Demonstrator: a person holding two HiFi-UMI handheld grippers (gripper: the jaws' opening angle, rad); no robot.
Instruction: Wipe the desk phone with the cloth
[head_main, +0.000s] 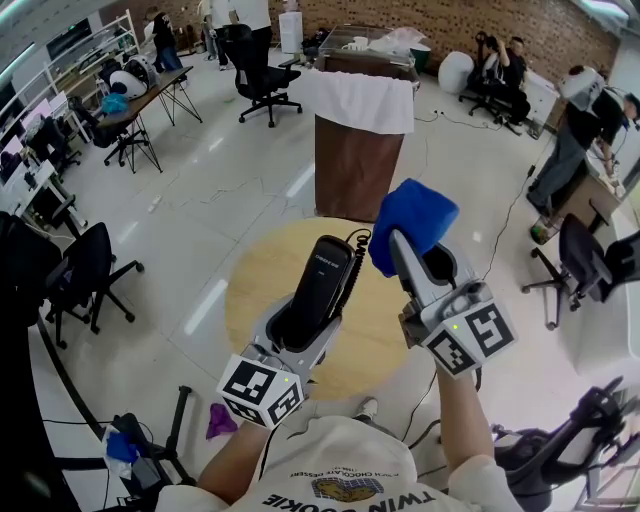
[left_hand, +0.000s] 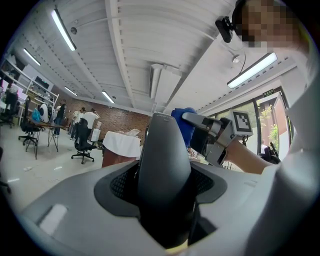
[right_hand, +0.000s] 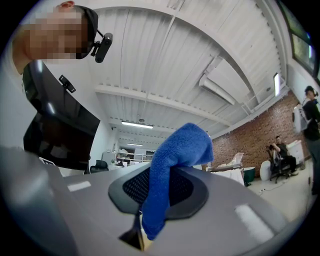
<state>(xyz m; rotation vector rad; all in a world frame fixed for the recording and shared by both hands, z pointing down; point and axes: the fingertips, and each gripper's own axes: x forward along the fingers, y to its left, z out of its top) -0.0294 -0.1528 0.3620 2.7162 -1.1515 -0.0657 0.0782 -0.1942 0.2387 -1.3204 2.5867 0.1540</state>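
1. Desk phone handset (head_main: 322, 282) is up in the air, standing nearly upright above the round wooden table (head_main: 250, 290). Its coiled cord (head_main: 357, 252) hangs off the upper end. The phone's base shows in no view.
2. The left gripper (head_main: 300, 325) grasps the handset by its lower part. In the left gripper view the jaws stand wide and press on the dark body from both sides.
3. The blue cloth (head_main: 412, 222) sits just beside the handset's upper end, on its right. Whether cloth and handset touch cannot be told from these views.
4. The right gripper (head_main: 412, 255) is clenched on a fold of the cloth, and the rest bunches over the jaw tips.
5. Judged from this, the step in hand is wiping the handset, with the cloth brought up to it at the top end.
6. The next move likely calls for pressing the bunched cloth against the handset's face and drawing it along the length. The left gripper would need to hold firm against that push.
7. Turning the handset would expose its back and sides. The cord near the cloth could snag and wants avoiding.
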